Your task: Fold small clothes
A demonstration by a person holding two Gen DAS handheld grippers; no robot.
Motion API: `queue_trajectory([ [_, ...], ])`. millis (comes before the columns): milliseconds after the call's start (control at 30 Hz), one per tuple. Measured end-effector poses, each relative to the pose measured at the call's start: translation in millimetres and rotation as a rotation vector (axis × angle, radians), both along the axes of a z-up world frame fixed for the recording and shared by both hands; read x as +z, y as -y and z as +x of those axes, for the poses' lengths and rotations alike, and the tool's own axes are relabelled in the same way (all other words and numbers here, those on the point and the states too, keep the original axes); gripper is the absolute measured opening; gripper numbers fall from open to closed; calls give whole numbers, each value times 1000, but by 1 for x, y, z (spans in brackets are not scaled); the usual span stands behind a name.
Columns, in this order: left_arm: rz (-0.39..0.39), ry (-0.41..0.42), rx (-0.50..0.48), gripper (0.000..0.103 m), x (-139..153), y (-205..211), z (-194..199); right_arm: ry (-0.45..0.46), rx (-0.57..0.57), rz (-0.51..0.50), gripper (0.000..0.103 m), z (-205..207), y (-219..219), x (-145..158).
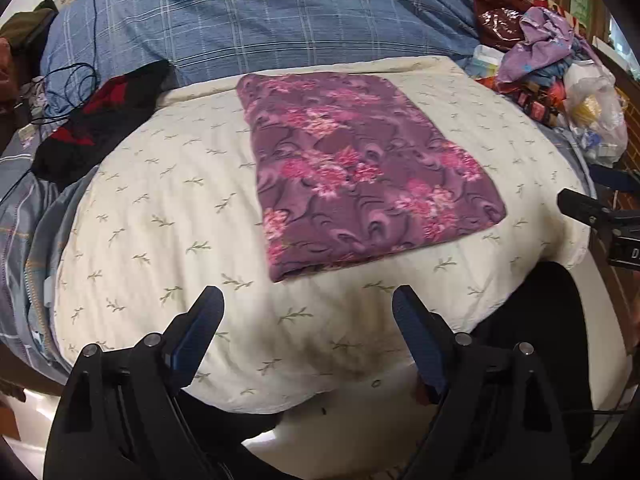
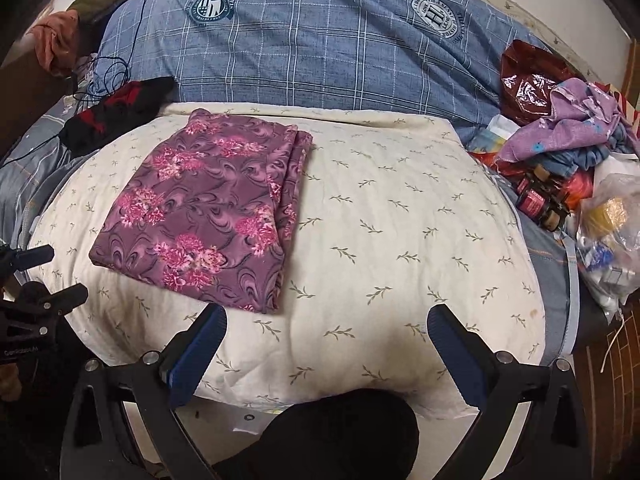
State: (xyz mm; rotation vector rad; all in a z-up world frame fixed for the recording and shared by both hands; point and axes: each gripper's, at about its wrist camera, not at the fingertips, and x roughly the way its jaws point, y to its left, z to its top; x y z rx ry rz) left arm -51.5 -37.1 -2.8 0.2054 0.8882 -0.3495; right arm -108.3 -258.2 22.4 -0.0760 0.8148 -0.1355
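**Folded floral garment on cream pad; both grippers empty**

1. Purple floral garment [image 1: 360, 168] [image 2: 208, 208]: folded into a flat rectangle, pink flower print face up. Lies on the far middle of the cream leaf-print pad [image 1: 160, 208] [image 2: 400, 220]. In the right wrist view the layered fold edges show along its right side.

2. Left gripper [image 1: 308, 320]: jaws spread wide, nothing between them. Held above the near edge of the pad, just short of the garment's near edge, not touching it.

3. Right gripper [image 2: 326, 332]: jaws spread wide, holding nothing. Held above the near edge of the pad, to the right of the garment's near corner, apart from it.

4. Blue plaid bedding [image 1: 300, 24] [image 2: 320, 48]: behind the pad, 2 round crests printed on it.

5. Black and red cloth [image 1: 100, 120] [image 2: 116, 108]: at the pad's far left corner, beside a loose black cable [image 1: 72, 84] [image 2: 104, 72].

6. Clutter pile, right of the pad: lilac cloth [image 1: 536, 40] [image 2: 576, 120], dark red plastic bag [image 1: 500, 20] [image 2: 528, 80], clear plastic bag [image 1: 596, 112] [image 2: 612, 232] with contents too blurred to name.
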Motion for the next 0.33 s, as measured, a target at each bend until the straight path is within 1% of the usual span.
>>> queue_trajectory([
  [100,-17,21,-15,87,7,5,-2,6,2,-4,102,-1,2,3],
  [200,-25,67,-26,87,16,8,-7,12,4,-14,102,-2,3,5],
  [333,-27,69,-28,87,20,12,-7,10,-1,-13,102,-2,6,5],
])
